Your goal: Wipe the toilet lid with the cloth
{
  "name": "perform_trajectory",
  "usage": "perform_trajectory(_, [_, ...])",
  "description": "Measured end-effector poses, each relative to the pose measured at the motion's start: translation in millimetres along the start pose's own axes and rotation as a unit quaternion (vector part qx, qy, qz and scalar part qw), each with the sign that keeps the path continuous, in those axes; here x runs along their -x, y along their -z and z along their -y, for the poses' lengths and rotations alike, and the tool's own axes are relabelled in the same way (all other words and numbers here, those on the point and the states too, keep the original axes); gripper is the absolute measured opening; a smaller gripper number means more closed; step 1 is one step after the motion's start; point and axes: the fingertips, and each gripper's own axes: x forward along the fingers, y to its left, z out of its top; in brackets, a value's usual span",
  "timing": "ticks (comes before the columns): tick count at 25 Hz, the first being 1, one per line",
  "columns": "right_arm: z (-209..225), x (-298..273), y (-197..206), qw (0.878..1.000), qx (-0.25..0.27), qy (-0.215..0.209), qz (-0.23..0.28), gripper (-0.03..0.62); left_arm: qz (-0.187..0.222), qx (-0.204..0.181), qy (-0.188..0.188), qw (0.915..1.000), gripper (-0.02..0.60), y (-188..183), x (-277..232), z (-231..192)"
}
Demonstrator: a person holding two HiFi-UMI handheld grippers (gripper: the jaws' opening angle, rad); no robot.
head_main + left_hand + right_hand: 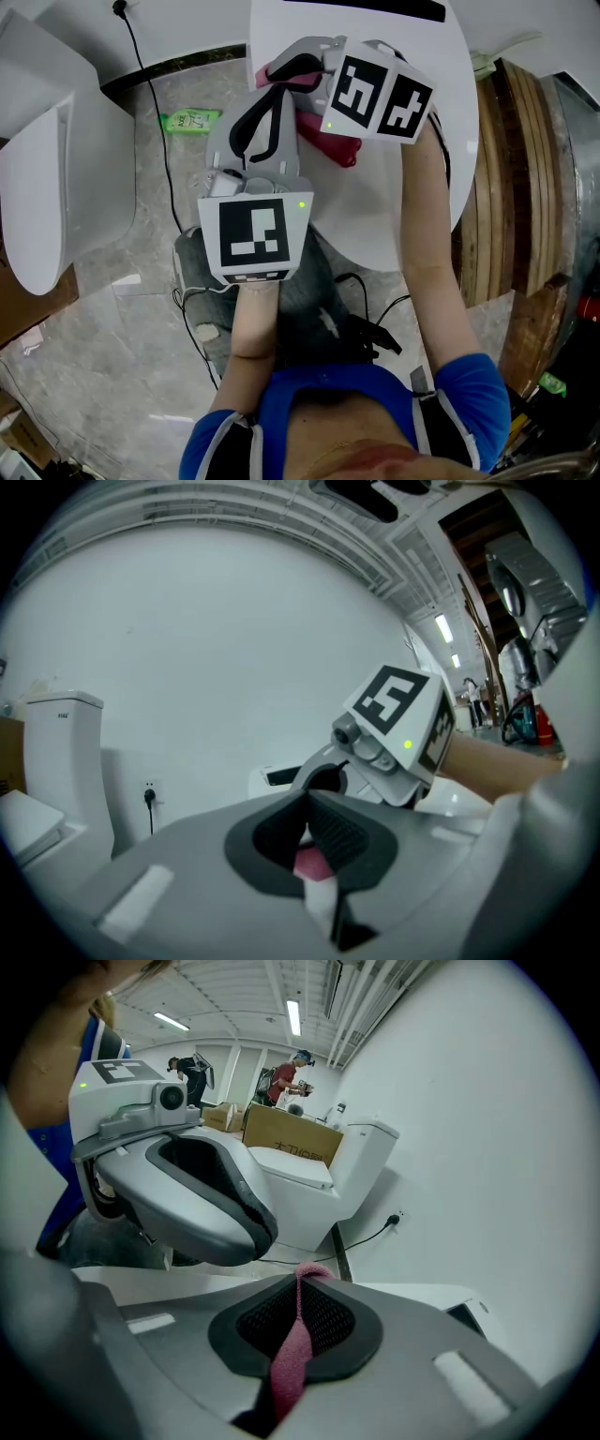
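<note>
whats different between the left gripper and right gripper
The right gripper pinches the pink cloth as a long strip down its jaw seam; the left gripper shows only a small pink patch low between its jaws. The right gripper sits farther over the toilet lid, the left gripper nearer the person. Both look shut on cloth.

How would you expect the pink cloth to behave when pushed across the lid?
Probably floppy: the cloth hangs limp from the shut right tool. It looks thin, so likely light. It lies bunched on the lid, so pushing may crumple it.
</note>
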Motion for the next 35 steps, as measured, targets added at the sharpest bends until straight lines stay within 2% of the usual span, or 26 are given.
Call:
perform_trajectory(15, [-24, 3, -8, 0.999, 0.017, 0.024, 0.022, 0.009, 0.001, 0.004, 0.002, 1.0, 0.003, 2, -1, -3])
perform_trajectory(22, [-26, 4, -6, 0.998, 0.034, 0.056, 0.006, 0.008, 0.003, -0.003, 0.006, 1.0, 0.003, 0, -2, 0])
perform_trajectory(28, [-25, 10, -1, 0.997, 0.024, 0.072, 0.003, 0.009, 0.003, -0.011, 0.004, 0.9999, 0.003, 0, -3, 3])
perform_trajectory(35, [-23, 20, 10, 0.996, 0.006, 0.085, 0.002, 0.009, -0.006, -0.024, 0.02, 0.9995, 0.003, 2, -7, 12])
